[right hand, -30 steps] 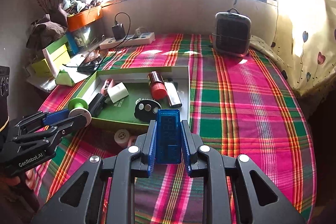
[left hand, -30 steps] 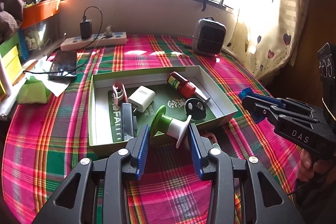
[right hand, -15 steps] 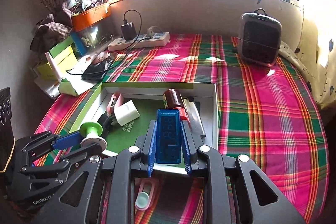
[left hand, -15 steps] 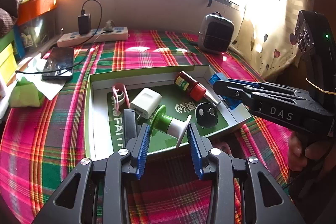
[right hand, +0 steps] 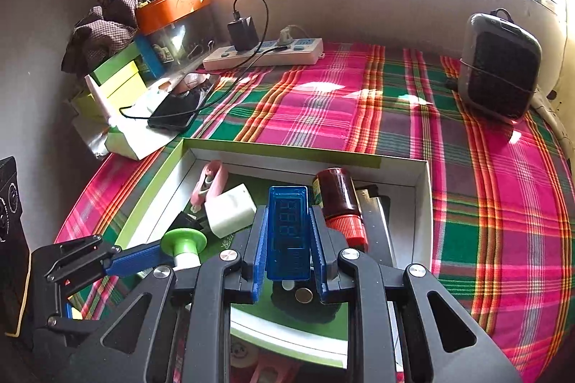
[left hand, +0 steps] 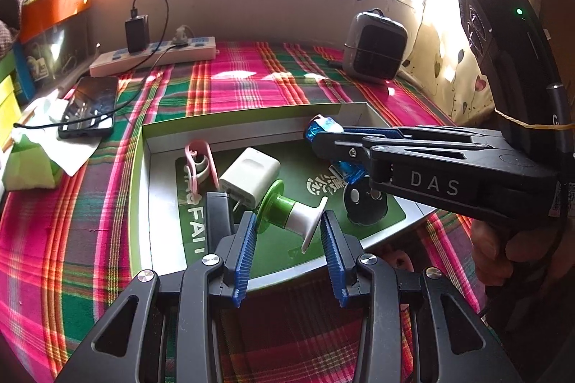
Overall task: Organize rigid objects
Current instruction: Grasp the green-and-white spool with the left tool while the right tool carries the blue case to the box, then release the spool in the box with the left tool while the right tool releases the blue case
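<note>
Since a second earlier, the right gripper [right hand: 289, 241] had carried its translucent blue digit-display module [right hand: 288, 232], clamped tight, over the box [right hand: 424, 189]; the left gripper [left hand: 289, 232] clasped a green-and-white spool [left hand: 291, 216].

The left claw [left hand: 289, 235] holds a green-and-white spool [left hand: 291, 216] crosswise between its blue pads, above the near part of the open box [left hand: 143, 189]. In the box lie a white charger [left hand: 249, 176], a pink clip [left hand: 199, 162] and a black disc [left hand: 363, 203]. The right claw [left hand: 318, 137] reaches in from the right over the box, gripping a blue translucent device [left hand: 323, 126]. Beyond, on the plaid surface [left hand: 244, 84], sit a phone [left hand: 90, 106], a power strip [left hand: 154, 56] and a small heater [left hand: 373, 47].
</note>
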The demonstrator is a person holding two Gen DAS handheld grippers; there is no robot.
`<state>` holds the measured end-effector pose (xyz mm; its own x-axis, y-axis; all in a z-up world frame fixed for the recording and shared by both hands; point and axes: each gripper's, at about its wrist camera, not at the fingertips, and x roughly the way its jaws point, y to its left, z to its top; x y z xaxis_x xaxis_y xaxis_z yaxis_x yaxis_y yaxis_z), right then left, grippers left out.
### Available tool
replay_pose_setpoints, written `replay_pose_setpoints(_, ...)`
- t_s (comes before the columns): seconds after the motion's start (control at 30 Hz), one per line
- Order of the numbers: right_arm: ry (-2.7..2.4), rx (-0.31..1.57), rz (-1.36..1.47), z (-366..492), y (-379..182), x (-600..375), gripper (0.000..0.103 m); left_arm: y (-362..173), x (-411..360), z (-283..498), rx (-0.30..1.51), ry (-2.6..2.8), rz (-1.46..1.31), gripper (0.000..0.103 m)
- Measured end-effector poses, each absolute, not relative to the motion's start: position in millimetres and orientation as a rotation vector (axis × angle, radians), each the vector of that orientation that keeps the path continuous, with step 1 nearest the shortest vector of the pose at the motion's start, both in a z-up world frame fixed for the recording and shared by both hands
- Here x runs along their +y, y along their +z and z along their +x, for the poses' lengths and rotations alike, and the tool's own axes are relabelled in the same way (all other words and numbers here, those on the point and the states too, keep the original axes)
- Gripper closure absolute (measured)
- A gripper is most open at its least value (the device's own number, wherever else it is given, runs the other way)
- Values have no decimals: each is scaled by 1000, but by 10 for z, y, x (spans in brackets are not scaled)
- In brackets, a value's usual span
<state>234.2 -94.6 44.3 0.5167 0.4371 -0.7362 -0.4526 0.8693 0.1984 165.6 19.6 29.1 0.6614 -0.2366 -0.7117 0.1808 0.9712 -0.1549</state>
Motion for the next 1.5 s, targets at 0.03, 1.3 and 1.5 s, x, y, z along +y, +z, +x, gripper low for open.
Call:
replay_pose_setpoints(0.03, 537, 884, -21, 2360, 429, -929, 80, 287, 195, 1660, 815, -237, -72, 67)
replay_pose_setpoints(1.3, 527, 955, -83, 2551, 128, -755, 80, 195, 150, 1734, 823, -229, -44, 67)
replay_pose_setpoints(1.5, 528, 954, -83, 2555, 127, -754, 80, 195, 147, 1733, 824, -227, -46, 67)
